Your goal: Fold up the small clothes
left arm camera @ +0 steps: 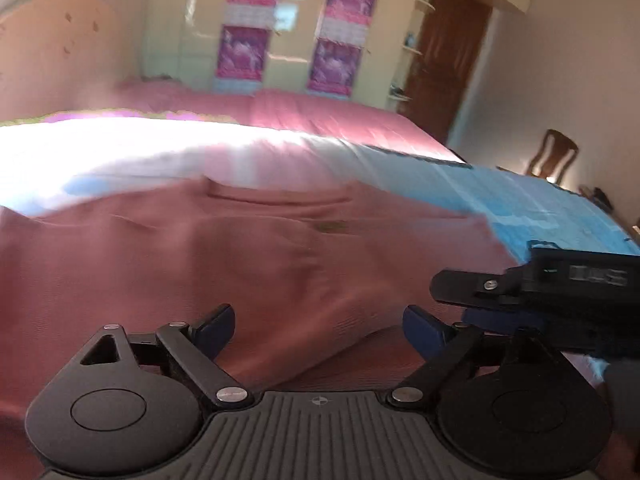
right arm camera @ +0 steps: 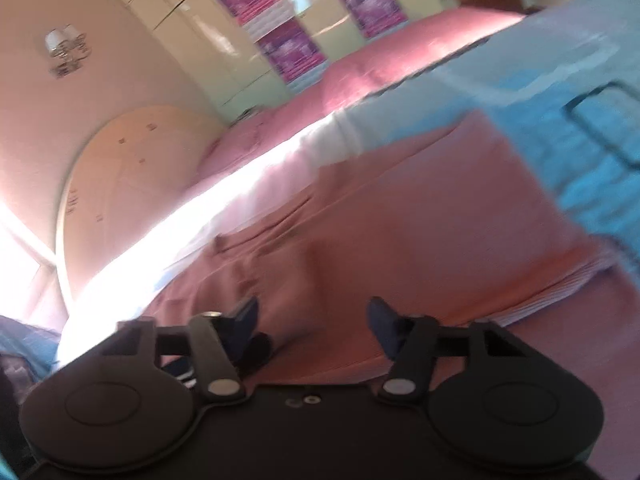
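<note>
Though blurred, rumpled pink garment (left arm camera: 248,248) on bed (left arm camera: 360,120)

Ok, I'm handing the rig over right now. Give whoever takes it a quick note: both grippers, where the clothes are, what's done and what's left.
Left gripper: open, nothing between its fingers, low over the pink garment.
Right gripper: open too, empty, over the same garment; it sits just right of the left one.
Things: the pink garment lies on the blue sheet on the bed, front up with a pocket line showing. Pictures are blurred, so fine creases are hard to read.
Done: garment looks laid out, possibly part-folded; cannot tell for sure.
Left: likely regrasp an edge, finish the fold, set it aside.
</note>
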Action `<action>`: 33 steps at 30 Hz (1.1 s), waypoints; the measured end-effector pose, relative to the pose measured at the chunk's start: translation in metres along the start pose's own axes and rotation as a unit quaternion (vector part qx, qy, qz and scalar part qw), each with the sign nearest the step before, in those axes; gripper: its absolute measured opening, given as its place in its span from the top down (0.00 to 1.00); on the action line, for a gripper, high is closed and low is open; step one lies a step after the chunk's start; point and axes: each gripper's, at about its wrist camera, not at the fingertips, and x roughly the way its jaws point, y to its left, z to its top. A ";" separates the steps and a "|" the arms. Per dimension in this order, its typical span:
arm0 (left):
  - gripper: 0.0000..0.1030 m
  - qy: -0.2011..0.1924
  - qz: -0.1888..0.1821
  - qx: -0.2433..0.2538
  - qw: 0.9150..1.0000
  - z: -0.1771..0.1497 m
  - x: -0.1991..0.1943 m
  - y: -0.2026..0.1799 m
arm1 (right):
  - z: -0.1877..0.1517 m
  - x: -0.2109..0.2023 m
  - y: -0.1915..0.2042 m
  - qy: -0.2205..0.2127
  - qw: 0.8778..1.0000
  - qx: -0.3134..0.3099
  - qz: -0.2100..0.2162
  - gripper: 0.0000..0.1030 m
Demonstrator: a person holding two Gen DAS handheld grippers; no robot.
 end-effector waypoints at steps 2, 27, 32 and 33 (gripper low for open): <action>0.13 -0.011 0.040 -0.012 0.999 -0.012 -0.029 0.025 | -0.002 0.011 0.004 0.014 1.000 -0.001 0.009 0.51; 0.89 0.004 0.152 -0.065 0.986 -0.081 -0.074 0.180 | 0.012 0.004 0.069 -0.049 0.978 -0.182 -0.089 0.94; 0.89 0.007 0.141 -0.063 0.988 -0.082 -0.076 0.184 | -0.002 0.019 0.033 -0.006 0.988 -0.122 -0.099 0.94; 0.90 0.008 0.139 -0.062 0.988 -0.082 -0.077 0.184 | -0.004 0.018 0.031 -0.006 0.988 -0.120 -0.101 0.94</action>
